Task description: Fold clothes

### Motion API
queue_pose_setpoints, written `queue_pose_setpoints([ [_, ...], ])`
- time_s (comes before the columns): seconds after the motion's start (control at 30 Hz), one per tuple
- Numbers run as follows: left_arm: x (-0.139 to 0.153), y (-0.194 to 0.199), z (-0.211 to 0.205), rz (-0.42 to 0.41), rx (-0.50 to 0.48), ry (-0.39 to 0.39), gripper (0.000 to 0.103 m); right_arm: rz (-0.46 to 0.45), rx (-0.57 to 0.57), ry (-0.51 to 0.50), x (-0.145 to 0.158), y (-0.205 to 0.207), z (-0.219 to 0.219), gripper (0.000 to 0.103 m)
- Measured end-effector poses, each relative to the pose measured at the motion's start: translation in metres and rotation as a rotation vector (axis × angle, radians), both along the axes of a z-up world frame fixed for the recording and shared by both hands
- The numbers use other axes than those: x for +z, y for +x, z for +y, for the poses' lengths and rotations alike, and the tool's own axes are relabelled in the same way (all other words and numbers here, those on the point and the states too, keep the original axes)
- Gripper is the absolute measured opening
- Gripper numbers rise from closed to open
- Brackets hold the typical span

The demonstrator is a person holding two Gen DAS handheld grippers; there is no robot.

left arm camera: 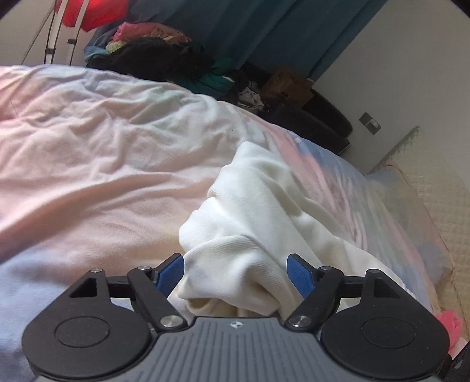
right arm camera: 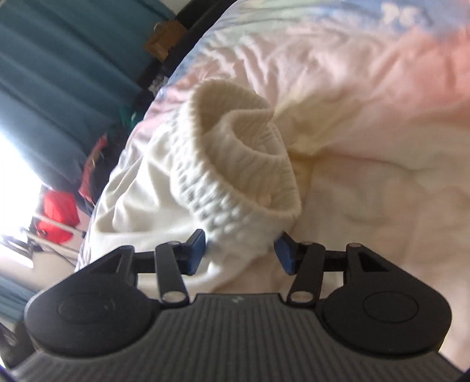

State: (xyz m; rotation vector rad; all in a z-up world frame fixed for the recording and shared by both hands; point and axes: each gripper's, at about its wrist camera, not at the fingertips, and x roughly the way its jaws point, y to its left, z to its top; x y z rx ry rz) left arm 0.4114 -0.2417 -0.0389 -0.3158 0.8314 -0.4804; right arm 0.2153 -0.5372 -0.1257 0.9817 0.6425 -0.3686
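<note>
In the left wrist view, the left gripper (left arm camera: 235, 271) filled the bottom of the frame, its blue fingers (left arm camera: 171, 273) spread wide with a bunched fold of the white garment (left arm camera: 258, 211) lying between them; the left finger sat against the cloth, the right one stood just beside it, and neither visibly pinched it; the garment ran from the lower centre up toward the middle right of the frame, resting on the pastel duvet (left arm camera: 102, 152) of the bed; further off, at the top centre, a pile of dark and pink clothes (left arm camera: 152, 50) lay heaped, with a teal curtain (left arm camera: 264, 32) behind it at the upper right, a cardboard box (left arm camera: 286, 85) just below the curtain, and something red (left arm camera: 85, 13) at the upper left

In the right wrist view, the right gripper (right arm camera: 239, 252) sat at the bottom centre, its blue fingers (right arm camera: 196, 254) partly open and both touching the white fabric pushed up between them; whether they gripped it firmly could not be told; just above, the garment's ribbed knit band (right arm camera: 235, 164) curled into a loose ring in the middle of the frame, lying on the duvet (right arm camera: 367, 102); beyond, along the left edge, hung the teal curtain (right arm camera: 58, 58), with a red item (right arm camera: 57, 214) at the lower left
</note>
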Motion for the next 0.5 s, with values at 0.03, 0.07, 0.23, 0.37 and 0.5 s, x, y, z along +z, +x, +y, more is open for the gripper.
queue_pose_setpoints([
  [0.03, 0.014, -0.01, 0.001, -0.024, -0.006, 0.02, 0.082, 0.002, 0.008, 0.002, 0.01, -0.007, 0.003, 0.054],
  [0.07, 0.029, -0.021, 0.003, -0.052, -0.012, 0.04, 0.088, -0.01, 0.014, 0.003, 0.023, -0.016, 0.007, 0.054],
  [0.23, 0.112, -0.105, 0.011, -0.252, -0.087, 0.136, 0.091, -0.137, 0.07, -0.133, 0.094, -0.058, 0.029, 0.054],
  [0.37, 0.167, -0.185, 0.021, -0.441, -0.115, 0.206, 0.103, -0.252, 0.126, -0.296, 0.154, -0.096, 0.053, 0.055],
  [0.5, 0.204, -0.26, 0.036, -0.559, -0.122, 0.23, 0.103, -0.332, 0.17, -0.445, 0.198, -0.144, 0.075, 0.074],
])
